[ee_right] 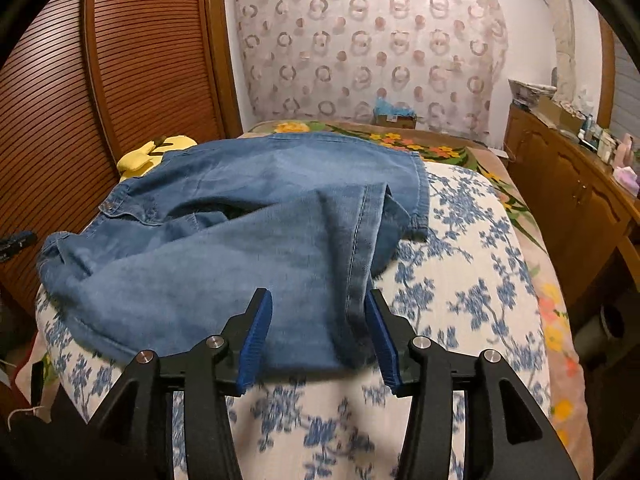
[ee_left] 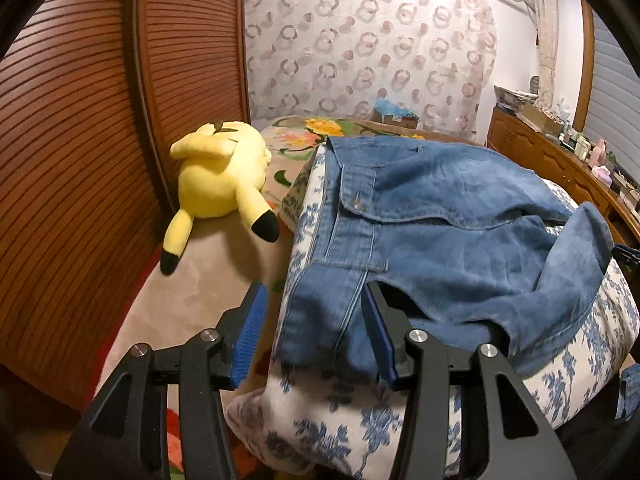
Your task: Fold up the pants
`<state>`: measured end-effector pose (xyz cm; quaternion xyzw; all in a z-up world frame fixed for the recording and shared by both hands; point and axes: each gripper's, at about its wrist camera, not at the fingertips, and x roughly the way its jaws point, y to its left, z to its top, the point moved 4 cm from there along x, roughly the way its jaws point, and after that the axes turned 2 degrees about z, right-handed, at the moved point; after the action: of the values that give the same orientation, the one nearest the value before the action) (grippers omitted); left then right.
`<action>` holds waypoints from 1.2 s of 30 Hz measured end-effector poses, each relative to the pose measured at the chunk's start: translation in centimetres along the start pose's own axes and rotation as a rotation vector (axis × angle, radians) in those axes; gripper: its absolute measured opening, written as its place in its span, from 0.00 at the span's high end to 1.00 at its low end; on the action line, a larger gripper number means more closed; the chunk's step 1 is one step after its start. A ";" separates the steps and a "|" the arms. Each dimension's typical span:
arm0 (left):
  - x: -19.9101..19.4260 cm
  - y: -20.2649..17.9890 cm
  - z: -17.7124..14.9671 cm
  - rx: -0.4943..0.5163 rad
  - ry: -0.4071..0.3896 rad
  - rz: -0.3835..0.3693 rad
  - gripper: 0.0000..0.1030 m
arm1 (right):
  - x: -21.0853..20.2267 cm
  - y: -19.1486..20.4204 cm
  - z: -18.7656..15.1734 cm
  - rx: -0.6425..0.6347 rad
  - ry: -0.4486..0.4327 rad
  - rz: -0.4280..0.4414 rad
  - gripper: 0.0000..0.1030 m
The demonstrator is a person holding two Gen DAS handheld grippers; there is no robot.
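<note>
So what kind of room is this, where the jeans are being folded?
Most likely a bedroom: a bed with a floral blanket, a yellow plush toy beside a louvred wooden wardrobe door, and a cluttered wooden dresser.

Pants: blue denim pants [ee_left: 440,216], rumpled, centre and right of frame, on a white quilt with blue flower print [ee_left: 340,420].
Left gripper [ee_left: 314,334]: black, blue pads, jaws apart, straddling the waistband edge.
Toy: yellow plush toy [ee_left: 220,184], left of centre.
</note>
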<state>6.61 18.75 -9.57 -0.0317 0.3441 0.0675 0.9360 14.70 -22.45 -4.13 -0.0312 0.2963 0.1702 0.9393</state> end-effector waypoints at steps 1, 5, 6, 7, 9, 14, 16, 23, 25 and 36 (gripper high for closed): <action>0.0 0.0 -0.2 -0.001 0.001 -0.001 0.51 | -0.4 -0.1 -0.2 0.004 -0.004 -0.003 0.49; 0.0 -0.1 -1.3 0.006 0.016 -0.009 0.51 | -1.8 -0.4 -1.1 0.006 -0.007 -0.023 0.46; 0.0 -0.2 -1.6 0.010 0.021 -0.009 0.51 | -1.9 -0.6 -1.4 0.008 -0.005 -0.028 0.46; 0.1 -0.2 -1.8 0.012 0.025 -0.008 0.51 | -1.9 -0.9 -1.7 0.013 0.000 -0.032 0.46; 0.3 0.0 -2.1 0.010 0.034 -0.006 0.51 | -1.6 -1.2 -1.9 0.021 0.012 -0.036 0.45; 0.7 0.3 -2.8 0.001 0.051 -0.005 0.51 | 0.3 -1.2 -1.7 0.045 0.046 -0.001 0.45; 0.7 0.3 -2.9 -0.005 0.053 -0.021 0.51 | 1.3 -1.3 -1.7 0.050 0.063 0.008 0.45; 0.7 0.7 -3.1 -0.038 0.057 -0.040 0.22 | 3.1 -1.2 -1.7 0.071 0.097 0.038 0.51; 0.8 0.8 -3.1 -0.043 0.054 -0.038 0.22 | 3.1 -1.1 -1.8 0.064 0.099 0.038 0.65; 1.7 0.5 -3.3 -0.016 0.061 -0.020 0.22 | -2.8 -1.8 -0.9 0.066 -0.081 0.012 1.00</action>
<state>5.68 19.12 -13.17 -0.0449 0.3717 0.0602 0.9253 12.63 -25.10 -3.32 0.0083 0.2638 0.1673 0.9499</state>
